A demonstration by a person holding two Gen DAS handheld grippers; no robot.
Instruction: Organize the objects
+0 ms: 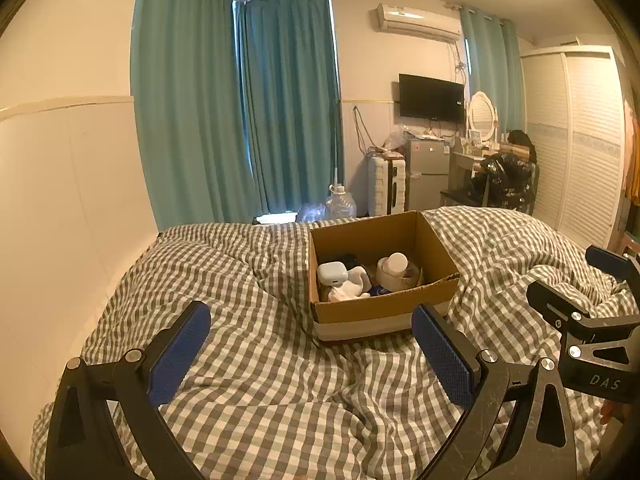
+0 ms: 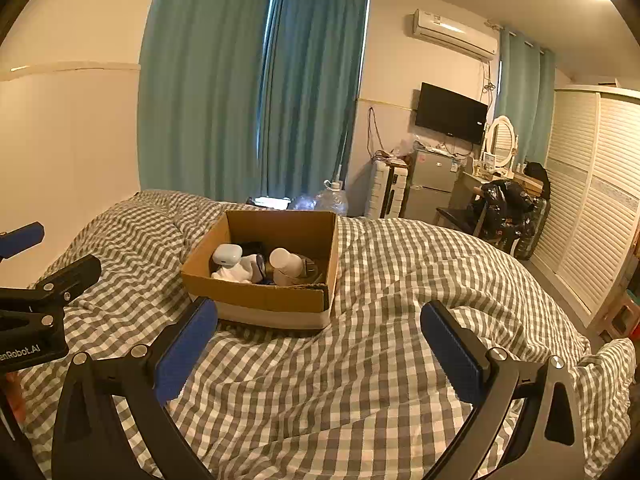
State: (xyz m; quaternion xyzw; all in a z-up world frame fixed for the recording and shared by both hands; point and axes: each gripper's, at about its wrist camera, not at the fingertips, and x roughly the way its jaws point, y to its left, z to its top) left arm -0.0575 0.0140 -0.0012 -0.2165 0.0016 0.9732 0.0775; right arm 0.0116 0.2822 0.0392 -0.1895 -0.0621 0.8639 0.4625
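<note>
An open cardboard box (image 1: pixel 434 254) (image 2: pixel 208 262) sits on the checked bedcover. Inside lie a white earbud-style case (image 1: pixel 333 273) (image 2: pixel 227 255), crumpled white cloth (image 1: pixel 352 286) (image 2: pixel 238 272), a roll of tape with a white round lid on it (image 1: pixel 394 270) (image 2: pixel 285 264) and a dark item at the back. My left gripper (image 1: pixel 316 344) hovers open over the cover, just in front of the box, nothing between its blue pads. My right gripper (image 2: pixel 320 340) is also open and empty, in front of the box. Each gripper shows at the edge of the other's view.
The grey-and-white checked bedcover (image 1: pixel 260 380) (image 2: pixel 380 360) is rumpled with folds around the box. A white wall runs along the left. Beyond the bed stand teal curtains (image 1: pixel 240 120), a water jug (image 1: pixel 340 202), a small fridge (image 1: pixel 426 172), a chair and a louvred wardrobe (image 2: pixel 592 200).
</note>
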